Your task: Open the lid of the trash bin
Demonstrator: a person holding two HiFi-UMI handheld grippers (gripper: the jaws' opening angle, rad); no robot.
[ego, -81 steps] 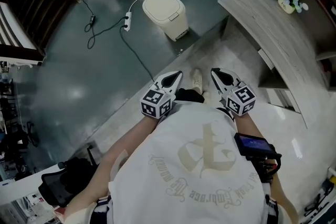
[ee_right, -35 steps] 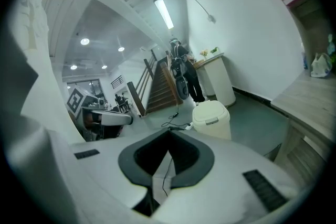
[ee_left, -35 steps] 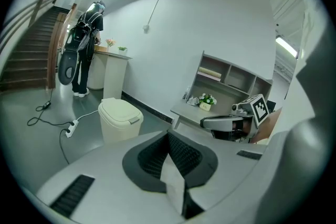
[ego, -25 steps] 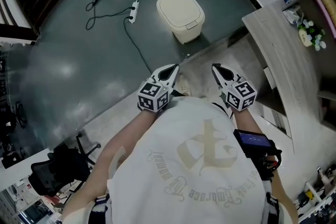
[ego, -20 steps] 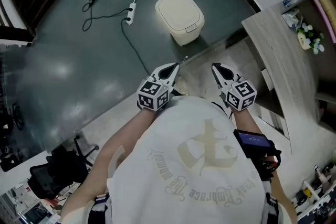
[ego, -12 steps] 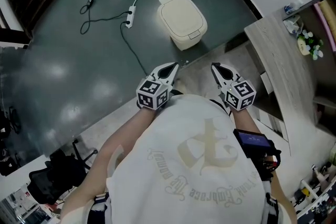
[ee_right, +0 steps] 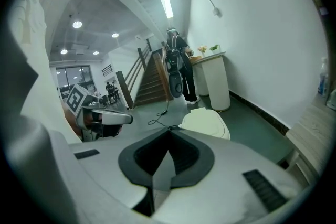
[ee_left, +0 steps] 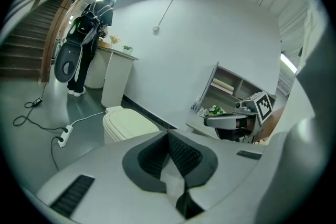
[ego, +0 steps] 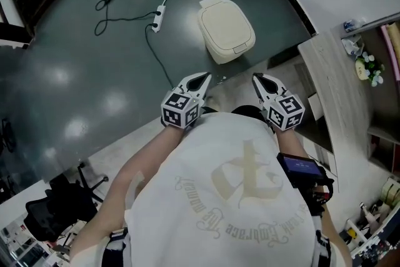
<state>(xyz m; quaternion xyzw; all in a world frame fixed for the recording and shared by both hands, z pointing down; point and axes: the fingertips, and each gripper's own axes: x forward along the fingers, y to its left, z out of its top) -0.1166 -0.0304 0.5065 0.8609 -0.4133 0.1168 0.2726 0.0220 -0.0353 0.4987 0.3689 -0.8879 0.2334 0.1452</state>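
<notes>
A cream trash bin (ego: pixel 227 29) with its lid down stands on the dark floor ahead of me; it also shows in the left gripper view (ee_left: pixel 126 126) and the right gripper view (ee_right: pixel 206 122). My left gripper (ego: pixel 204 78) and right gripper (ego: pixel 257 79) are held side by side near my chest, well short of the bin, both shut with nothing between the jaws. In each gripper view the jaws meet at their tips (ee_left: pixel 168 134) (ee_right: pixel 168 131).
A white power strip and cable (ego: pixel 159 14) lie on the floor left of the bin. A grey wooden counter (ego: pixel 334 90) with a small plant stands at right. Stairs and a standing person (ee_right: pixel 176 68) are beyond the bin. An office chair (ego: pixel 53 209) is at lower left.
I have walked closer to the bin; it has shifted right and toward the centre of the head view. Both grippers kept their pose near my chest.
</notes>
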